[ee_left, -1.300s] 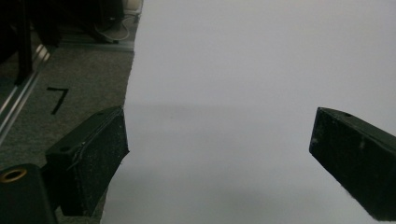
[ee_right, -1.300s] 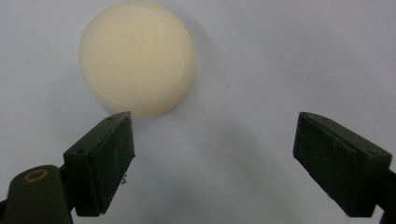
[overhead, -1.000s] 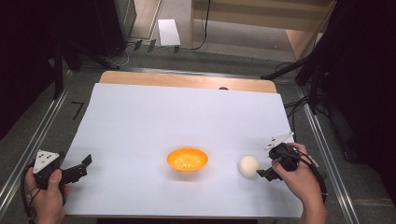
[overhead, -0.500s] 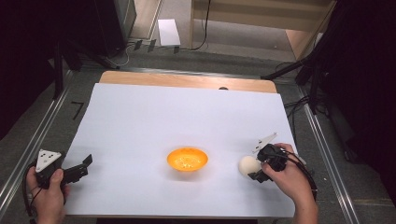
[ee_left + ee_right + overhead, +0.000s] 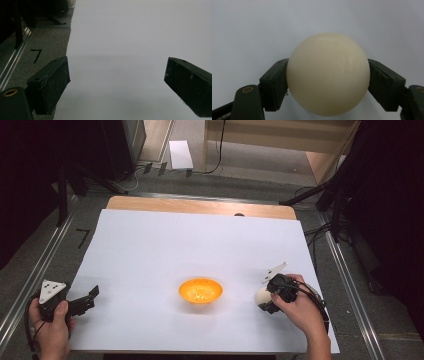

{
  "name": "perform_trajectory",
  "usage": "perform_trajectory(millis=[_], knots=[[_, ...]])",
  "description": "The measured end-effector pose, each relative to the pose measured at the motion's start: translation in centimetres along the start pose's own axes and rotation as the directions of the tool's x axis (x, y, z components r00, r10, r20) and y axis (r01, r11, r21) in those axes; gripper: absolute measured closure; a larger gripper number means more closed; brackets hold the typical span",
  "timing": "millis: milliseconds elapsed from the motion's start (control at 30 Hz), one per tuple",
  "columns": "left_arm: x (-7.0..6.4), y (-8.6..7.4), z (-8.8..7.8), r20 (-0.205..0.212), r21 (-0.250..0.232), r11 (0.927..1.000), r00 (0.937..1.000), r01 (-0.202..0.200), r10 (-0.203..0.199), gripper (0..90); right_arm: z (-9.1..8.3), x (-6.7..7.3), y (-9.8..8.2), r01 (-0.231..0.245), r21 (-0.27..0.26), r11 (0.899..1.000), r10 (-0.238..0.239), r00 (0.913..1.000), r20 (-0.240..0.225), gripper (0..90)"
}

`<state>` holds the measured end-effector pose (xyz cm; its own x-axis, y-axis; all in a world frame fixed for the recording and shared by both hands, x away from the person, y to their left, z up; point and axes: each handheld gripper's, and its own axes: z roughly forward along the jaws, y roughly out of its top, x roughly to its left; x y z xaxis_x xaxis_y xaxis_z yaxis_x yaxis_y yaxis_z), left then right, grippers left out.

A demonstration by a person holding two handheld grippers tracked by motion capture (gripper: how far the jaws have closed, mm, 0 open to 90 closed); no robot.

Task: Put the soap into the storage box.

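Right gripper (image 5: pixel 269 301) down at the near right of the white sheet (image 5: pixel 200 245), jaws just closing in with the ball (image 5: pixel 261 296) between them; in the right gripper view ball (image 5: pixel 328 73) square in the middle, a black pad (image 5: pixel 274 83) against each flank at its widest line, so seemingly gripped, though still resting on the sheet. Round, so no long axis to line up with; grip sits across the equator, neither high nor low. Right hand (image 5: pixel 300 312) directly behind it, wrapped round the gripper body.

Bowl (image 5: pixel 200 290) to the left of the ball, near but apart, with bare sheet between and nothing standing in that path. Likely next move: lift, carry leftward over the rim, release. Rim low, so only a small rise needed. Main risk: smooth sphere squirting out of the pads if squeeze is off-centre.

Left gripper (image 5: pixel 89 298) well away at the near left edge of the sheet, held in the left hand (image 5: pixel 50 325), jaws spread wide on nothing, pointing toward the middle; bare white sheet between its jaws in the left gripper view. Much farther from the ball than the right one, and the bowl between them.

Beyond the sheet: wooden table edge (image 5: pixel 200 206), grey floor, cables
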<state>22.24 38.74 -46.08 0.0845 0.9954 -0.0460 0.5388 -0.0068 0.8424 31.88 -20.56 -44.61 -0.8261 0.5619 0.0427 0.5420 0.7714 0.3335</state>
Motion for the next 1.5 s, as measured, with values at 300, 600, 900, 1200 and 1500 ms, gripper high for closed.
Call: perform_trajectory(millis=[300,600,900,1200,1500], knots=[[0.0,0.0,0.0,-0.005,0.003,1.0000,1.0000,-0.001,0.001,7.0,0.2,-0.4,0.0,-0.044,0.000,0.999,0.044,0.9986,-0.029,24.2],[0.0,0.0,0.0,-0.005,0.005,1.0000,1.0000,-0.003,0.003,7.0,-0.1,-0.3,0.1,-0.021,-0.010,1.000,0.021,0.9996,-0.020,25.1],[-0.1,-0.1,-0.1,-0.016,-0.007,0.9999,0.9998,-0.008,0.008,8.3,-0.6,0.3,0.8,0.003,-0.045,0.999,-0.003,0.9998,-0.020,25.1],[0.0,-0.1,-0.2,-0.014,-0.018,0.9998,0.9999,0.006,-0.006,8.7,-1.3,0.9,1.5,0.004,-0.056,0.998,-0.006,0.9991,-0.041,25.1],[0.0,-0.2,-0.3,-0.010,-0.030,0.9995,0.9999,0.005,-0.005,7.2,-1.6,1.8,3.3,0.030,-0.052,0.998,-0.033,0.9983,-0.048,25.1]])
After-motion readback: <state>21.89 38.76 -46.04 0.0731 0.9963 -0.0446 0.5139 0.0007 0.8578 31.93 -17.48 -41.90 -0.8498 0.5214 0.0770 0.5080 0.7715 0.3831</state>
